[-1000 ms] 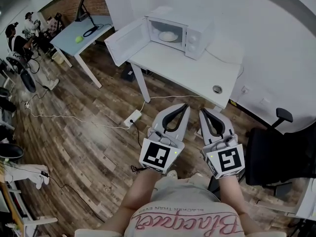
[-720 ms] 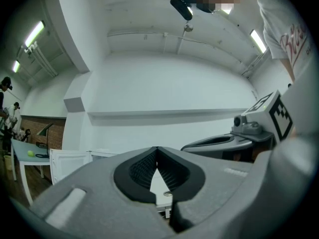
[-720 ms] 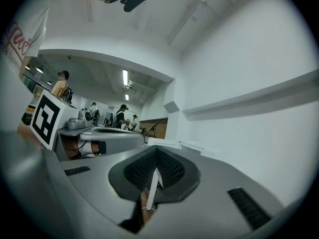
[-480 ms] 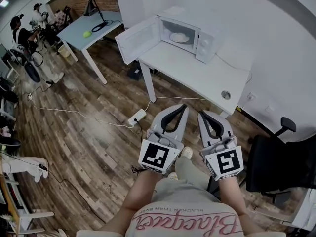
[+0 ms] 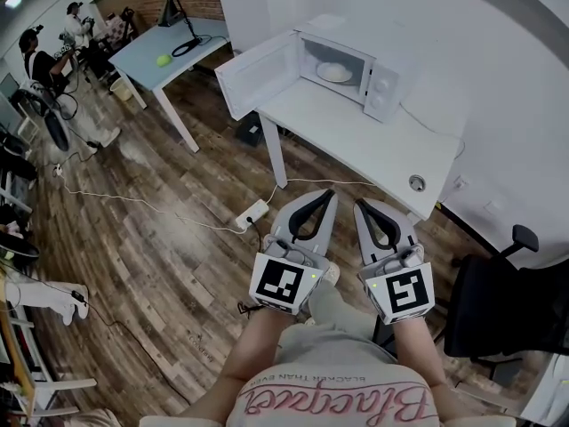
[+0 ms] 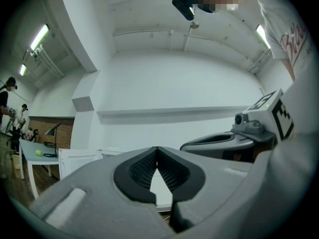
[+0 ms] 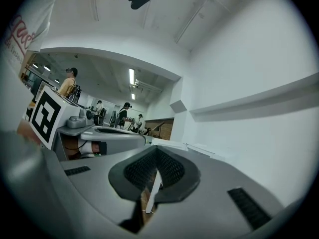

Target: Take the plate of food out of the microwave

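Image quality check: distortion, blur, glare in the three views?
Head view: wide-angle curving at the edges, sharp, evenly lit; plate in the microwave is small but readable. Left gripper view: strong fisheye, black corners, left gripper blocks the lower half. Right gripper view: same, right gripper blocks the lower half.

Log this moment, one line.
left gripper: shut, empty | right gripper: shut, empty | microwave: door open | plate of food: inside, untouched

The floor (image 5: 151,238) is brown wood plank, streaky with a dull sheen. The desk (image 5: 351,136) is smooth matt white; the microwave (image 5: 373,47) is smooth white, faintly glossy. The left gripper (image 5: 330,193) and right gripper (image 5: 359,204) have matt grey plastic fingers (image 6: 89,183) lined with black ribbed pads (image 6: 142,169). The shirt (image 5: 338,390) is soft cloth.
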`<action>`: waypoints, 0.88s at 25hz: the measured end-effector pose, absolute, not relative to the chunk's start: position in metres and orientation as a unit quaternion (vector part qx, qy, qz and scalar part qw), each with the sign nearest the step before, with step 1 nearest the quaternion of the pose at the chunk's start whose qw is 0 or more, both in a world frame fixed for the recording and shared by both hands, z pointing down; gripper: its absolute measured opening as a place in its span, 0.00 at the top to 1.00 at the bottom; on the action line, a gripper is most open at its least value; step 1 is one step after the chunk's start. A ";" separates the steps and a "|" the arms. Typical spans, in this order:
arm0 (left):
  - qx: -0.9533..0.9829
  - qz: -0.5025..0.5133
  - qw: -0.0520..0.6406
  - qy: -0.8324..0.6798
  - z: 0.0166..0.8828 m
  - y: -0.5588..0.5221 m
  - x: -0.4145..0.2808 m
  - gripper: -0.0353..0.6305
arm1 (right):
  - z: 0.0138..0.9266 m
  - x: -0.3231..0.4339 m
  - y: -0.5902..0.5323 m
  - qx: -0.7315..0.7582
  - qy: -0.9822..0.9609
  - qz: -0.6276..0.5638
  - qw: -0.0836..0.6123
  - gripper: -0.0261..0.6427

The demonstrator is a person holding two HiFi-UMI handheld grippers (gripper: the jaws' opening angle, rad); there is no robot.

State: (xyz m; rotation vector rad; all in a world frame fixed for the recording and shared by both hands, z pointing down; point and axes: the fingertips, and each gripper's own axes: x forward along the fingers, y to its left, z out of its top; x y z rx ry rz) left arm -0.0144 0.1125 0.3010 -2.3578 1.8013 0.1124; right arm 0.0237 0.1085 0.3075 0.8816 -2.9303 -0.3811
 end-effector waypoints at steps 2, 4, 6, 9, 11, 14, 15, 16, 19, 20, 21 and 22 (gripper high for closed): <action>-0.789 0.037 0.086 0.608 0.302 0.106 -0.020 0.94 | 0.308 0.018 0.101 0.284 -0.950 -0.123 0.029 0.95; -0.786 0.038 0.085 0.612 0.304 0.099 -0.025 0.94 | 0.310 0.013 0.094 0.280 -0.952 -0.123 0.029 0.95; -0.784 0.039 0.085 0.614 0.305 0.090 -0.030 0.94 | 0.312 0.009 0.086 0.277 -0.953 -0.122 0.029 0.95; -0.782 0.038 0.080 0.617 0.307 0.074 -0.037 0.94 | 0.313 0.001 0.073 0.271 -0.955 -0.120 0.029 0.95; -0.782 0.041 0.075 0.618 0.308 0.063 -0.041 0.94 | 0.313 -0.002 0.063 0.268 -0.955 -0.120 0.028 0.95; -0.783 0.043 0.080 0.616 0.304 0.047 -0.045 0.94 | 0.309 -0.007 0.044 0.271 -0.955 -0.117 0.026 0.95; -0.783 0.043 0.082 0.615 0.303 0.042 -0.046 0.94 | 0.308 -0.008 0.039 0.272 -0.955 -0.115 0.024 0.95; -0.783 0.041 0.083 0.615 0.302 0.037 -0.048 0.94 | 0.307 -0.010 0.033 0.273 -0.955 -0.114 0.022 0.95; -0.782 0.038 0.083 0.617 0.303 0.021 -0.056 0.94 | 0.308 -0.017 0.017 0.270 -0.956 -0.111 0.024 0.95; -0.781 0.038 0.082 0.618 0.303 0.016 -0.058 0.94 | 0.309 -0.019 0.011 0.270 -0.956 -0.109 0.026 0.95; -0.781 0.039 0.081 0.618 0.302 0.010 -0.061 0.94 | 0.309 -0.021 0.005 0.270 -0.957 -0.108 0.027 0.95; -0.780 0.041 0.082 0.619 0.300 0.005 -0.065 0.94 | 0.308 -0.024 -0.001 0.267 -0.957 -0.109 0.028 0.95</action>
